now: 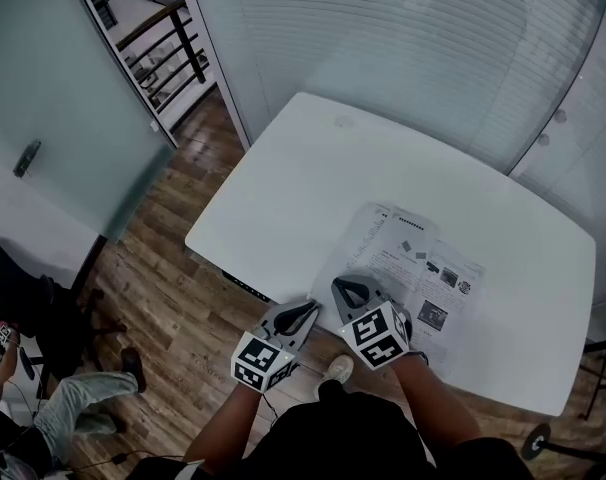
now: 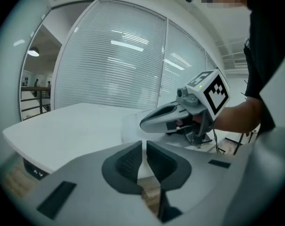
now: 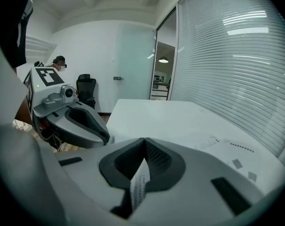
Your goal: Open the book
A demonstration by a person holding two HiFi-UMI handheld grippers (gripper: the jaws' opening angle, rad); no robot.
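The book [image 1: 423, 268] lies open on the white table [image 1: 303, 168] near its front edge, printed pages up. My right gripper [image 1: 345, 288] is at the book's near-left corner, and in the right gripper view [image 3: 145, 142] it is shut on a printed page [image 3: 140, 187] that runs down between the jaws. My left gripper [image 1: 311, 311] hovers just off the table's front edge, left of the right one. Seen in the left gripper view [image 2: 144, 145], its jaws stand a narrow gap apart with nothing between them. Each gripper appears in the other's view: the right gripper [image 2: 152, 121], the left gripper [image 3: 102, 135].
Slatted glass walls [image 1: 403, 58] run behind the table. Wooden floor [image 1: 173, 268] lies to the left, with a black office chair [image 1: 28, 308] and a person's leg [image 1: 78, 398] there. A black railing [image 1: 168, 53] shows at the far left.
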